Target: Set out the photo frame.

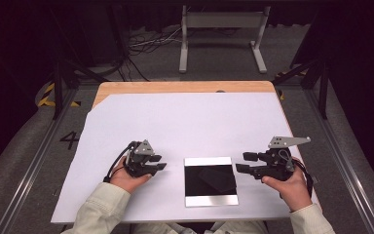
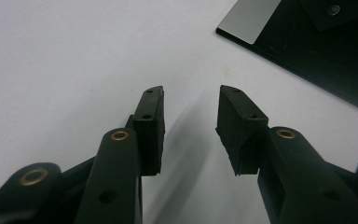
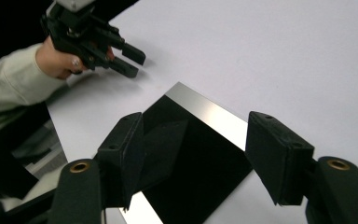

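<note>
A flat square plate (image 1: 210, 181) with a glossy black face and silver strips along its near and far edges lies on the white sheet near the table's front. My left gripper (image 1: 158, 163) rests to its left, jaws pointing right toward the plate, open with nothing between them (image 2: 191, 121); the plate's corner (image 2: 317, 42) lies ahead of it. My right gripper (image 1: 246, 162) sits just right of the plate, pointing left. Its jaws (image 3: 193, 149) stand open, apart from the plate (image 3: 205, 172) below and ahead of them. The left gripper (image 3: 126, 58) shows farther off.
A white sheet (image 1: 185, 122) covers most of the wooden table (image 1: 175, 87). The sheet's front edge runs close to the person's sleeves. Beyond the table stand a grey metal stand (image 1: 221, 34) and cables (image 1: 146, 44) on the floor.
</note>
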